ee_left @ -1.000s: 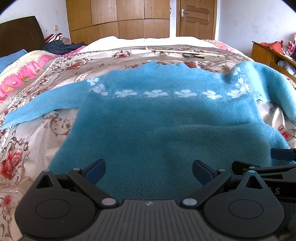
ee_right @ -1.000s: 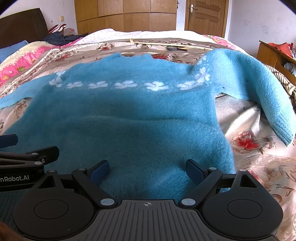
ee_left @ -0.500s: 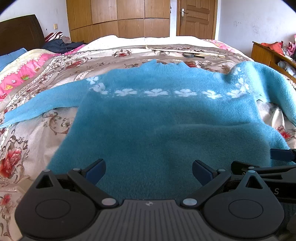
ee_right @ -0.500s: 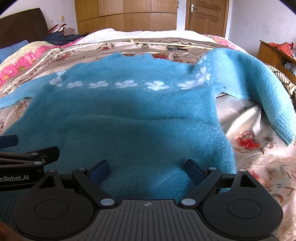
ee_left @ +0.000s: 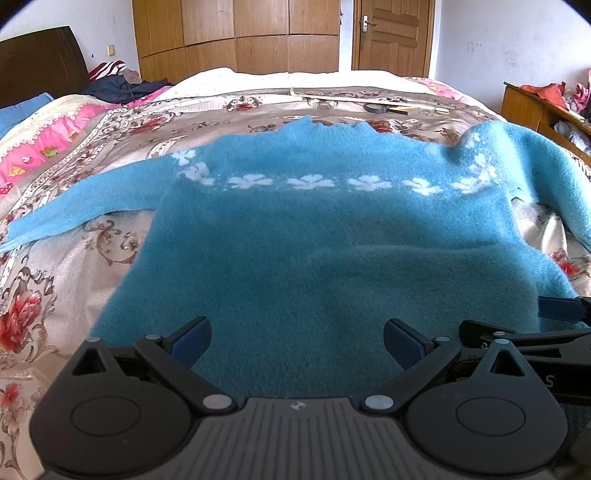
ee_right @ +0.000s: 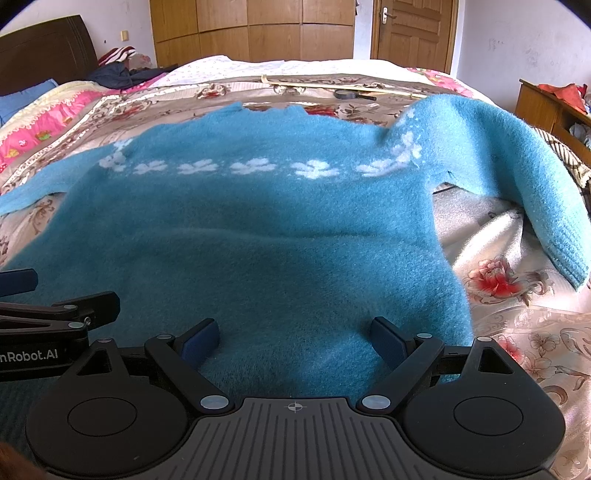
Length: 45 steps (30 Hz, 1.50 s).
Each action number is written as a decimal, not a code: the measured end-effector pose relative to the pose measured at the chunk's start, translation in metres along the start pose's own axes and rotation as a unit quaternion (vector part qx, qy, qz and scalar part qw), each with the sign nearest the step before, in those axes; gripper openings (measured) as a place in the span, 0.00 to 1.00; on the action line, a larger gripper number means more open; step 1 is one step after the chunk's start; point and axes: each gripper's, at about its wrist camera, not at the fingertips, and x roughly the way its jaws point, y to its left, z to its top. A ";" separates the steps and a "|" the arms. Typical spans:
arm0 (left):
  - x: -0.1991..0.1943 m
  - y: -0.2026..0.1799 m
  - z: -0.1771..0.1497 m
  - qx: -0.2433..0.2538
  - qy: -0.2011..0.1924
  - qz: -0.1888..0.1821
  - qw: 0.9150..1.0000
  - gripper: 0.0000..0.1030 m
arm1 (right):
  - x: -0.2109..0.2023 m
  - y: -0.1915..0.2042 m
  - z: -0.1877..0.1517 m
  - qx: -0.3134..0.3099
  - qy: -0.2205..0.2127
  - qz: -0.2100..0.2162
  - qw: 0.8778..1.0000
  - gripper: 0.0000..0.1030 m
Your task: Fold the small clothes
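Grippers side by side at the near hem of a blue sweater [ee_left: 295,251]. Left gripper [ee_left: 297,341]: jaws spread wide, blue pads [ee_left: 190,339] apart with fuzzy knit showing between them, nothing clamped. Right gripper [ee_right: 293,338]: same wide spread, hem between its pads [ee_right: 386,338], no grip on it. Whether either set of fingertips presses on the fabric or sits just over it: cannot tell, since the gripper bodies fill the bottom of both frames and hide the hem edge itself. Each tool's side is cut off at the edge of the other's view. Sweater lies flat, spread out, neck toward the top of frame, a row of white flowers [ee_left: 306,182] across the chest; one sleeve [ee_left: 92,199] runs off the left of frame, its cuff cut off there, the other sleeve [ee_right: 535,177] drapes at right with the ribbed cuff in view. Surface: bed with a floral quilt [ee_left: 48,291], pink bedding [ee_left: 40,147] at upper left. Small dark object and a long pale stick [ee_right: 343,86] beyond the collar, too small to identify. Room: wooden wardrobe [ee_left: 236,37] and door [ee_left: 391,35] at top, dark headboard [ee_left: 40,62] upper left, wooden cabinet [ee_right: 546,107] with clothes at right edge, partly cropped.
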 end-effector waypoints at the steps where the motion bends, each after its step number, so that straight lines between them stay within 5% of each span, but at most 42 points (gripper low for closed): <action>1: 0.000 0.000 0.000 0.000 0.000 -0.001 1.000 1.00 | 0.000 0.000 0.000 0.000 0.000 0.000 1.000 0.87; 34: -0.026 0.001 0.000 0.004 0.016 -0.006 1.000 1.00 | -0.022 0.004 0.002 -0.019 0.036 -0.004 0.999 0.87; 45: -0.009 -0.019 0.041 0.043 0.001 -0.030 0.999 1.00 | -0.017 -0.031 0.028 0.028 0.010 0.008 1.000 0.87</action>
